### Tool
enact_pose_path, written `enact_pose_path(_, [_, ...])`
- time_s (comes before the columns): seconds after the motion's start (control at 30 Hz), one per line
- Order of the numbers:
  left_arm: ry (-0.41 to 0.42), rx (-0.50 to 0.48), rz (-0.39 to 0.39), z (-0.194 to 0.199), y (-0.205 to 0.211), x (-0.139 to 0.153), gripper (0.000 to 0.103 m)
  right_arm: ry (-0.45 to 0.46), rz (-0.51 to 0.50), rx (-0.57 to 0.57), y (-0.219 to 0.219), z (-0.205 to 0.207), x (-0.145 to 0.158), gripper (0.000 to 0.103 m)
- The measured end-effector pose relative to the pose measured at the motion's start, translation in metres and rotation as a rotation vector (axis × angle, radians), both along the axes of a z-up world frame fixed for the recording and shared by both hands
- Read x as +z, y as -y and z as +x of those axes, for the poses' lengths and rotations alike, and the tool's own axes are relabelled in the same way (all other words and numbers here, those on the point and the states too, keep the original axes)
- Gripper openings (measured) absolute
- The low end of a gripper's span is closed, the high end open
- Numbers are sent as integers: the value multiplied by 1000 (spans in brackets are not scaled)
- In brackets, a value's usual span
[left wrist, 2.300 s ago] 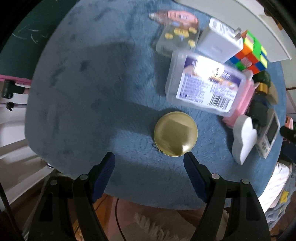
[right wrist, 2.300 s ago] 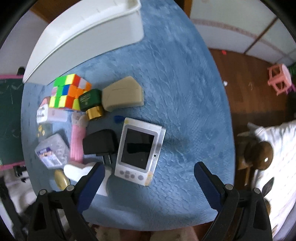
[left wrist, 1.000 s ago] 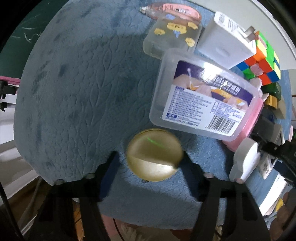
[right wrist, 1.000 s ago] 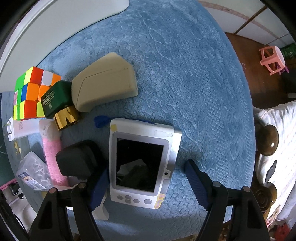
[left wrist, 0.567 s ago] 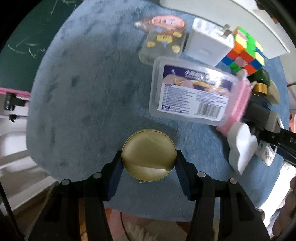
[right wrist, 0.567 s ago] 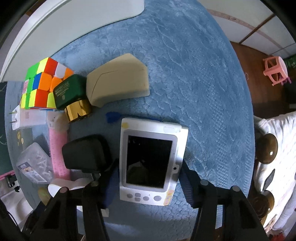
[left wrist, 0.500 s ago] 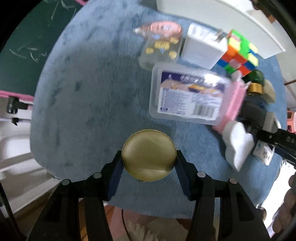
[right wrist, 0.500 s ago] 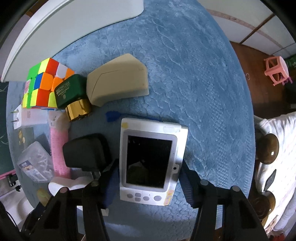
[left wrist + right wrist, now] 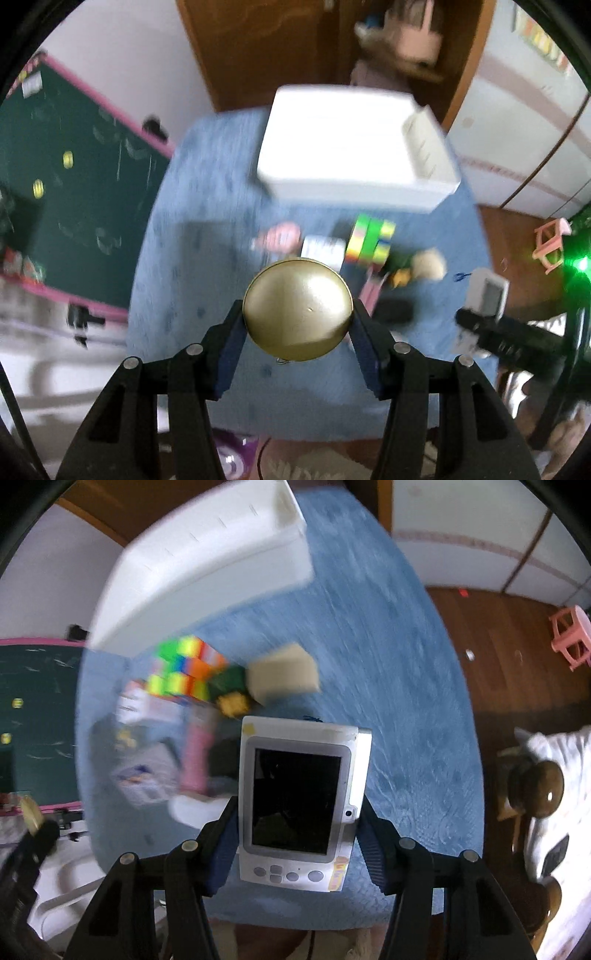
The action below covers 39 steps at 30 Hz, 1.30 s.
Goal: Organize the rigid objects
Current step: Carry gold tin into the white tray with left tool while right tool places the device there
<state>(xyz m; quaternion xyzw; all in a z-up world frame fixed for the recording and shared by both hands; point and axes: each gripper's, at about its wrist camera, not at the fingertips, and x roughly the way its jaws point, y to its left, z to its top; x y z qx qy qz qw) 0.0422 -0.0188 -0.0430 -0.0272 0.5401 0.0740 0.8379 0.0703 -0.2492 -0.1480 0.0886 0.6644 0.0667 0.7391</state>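
My left gripper (image 9: 297,341) is shut on a round gold tin (image 9: 297,319), held well above the blue table (image 9: 207,229). My right gripper (image 9: 297,843) is shut on a white handheld device with a dark screen (image 9: 299,801), also lifted off the blue table (image 9: 399,686). That device (image 9: 485,295) shows at the right of the left wrist view, held in the right gripper (image 9: 476,325). A white bin (image 9: 354,147) stands at the table's far end. It appears again as the white bin (image 9: 207,557) at the upper left of the right wrist view. Both views are motion-blurred.
Left on the table are a colourful puzzle cube (image 9: 184,672), a green and gold bottle (image 9: 229,690), a beige wedge block (image 9: 284,672), a pink comb (image 9: 195,757) and a clear labelled box (image 9: 144,775). A green chalkboard (image 9: 66,206) stands left; a pink stool (image 9: 572,635) is on the wood floor.
Both grippers closed on their objects and rose: the left lifted the gold tin, the right lifted the white device. The table dropped away and the white bin came into view.
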Motion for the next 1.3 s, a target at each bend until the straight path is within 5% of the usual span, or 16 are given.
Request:
enact_pose_path(0.4, [240,-80,26,76,-18,120,58,336,73,44,-14,43,148,59])
enact_pose_path(0.53, [274,-98,17,120,-25,129,58,419,42,25,-17,82,186,59])
enact_pose_path(0.67, [249,-110,-24,171,-30,107,58,460,-1,-5,-30,131,203,59])
enact_pose_path(0.8, [120,-105,-90,235,-31,41,58,450,-35,-22,-50,187,184,59])
enact_pose_path(0.97, [16,-140,-70,286,-20,-42,58,319,-97,-40,-76,247,106,59])
enact_pose_path(1.13, [-77,-195,-33,312,-4,-101,58,206,-135,-34,-93,272,26,59])
enact_pose_path(1.3, [-156,-227,-4,324,12,-143,59,143,-167,-13,-99,276,-21,59])
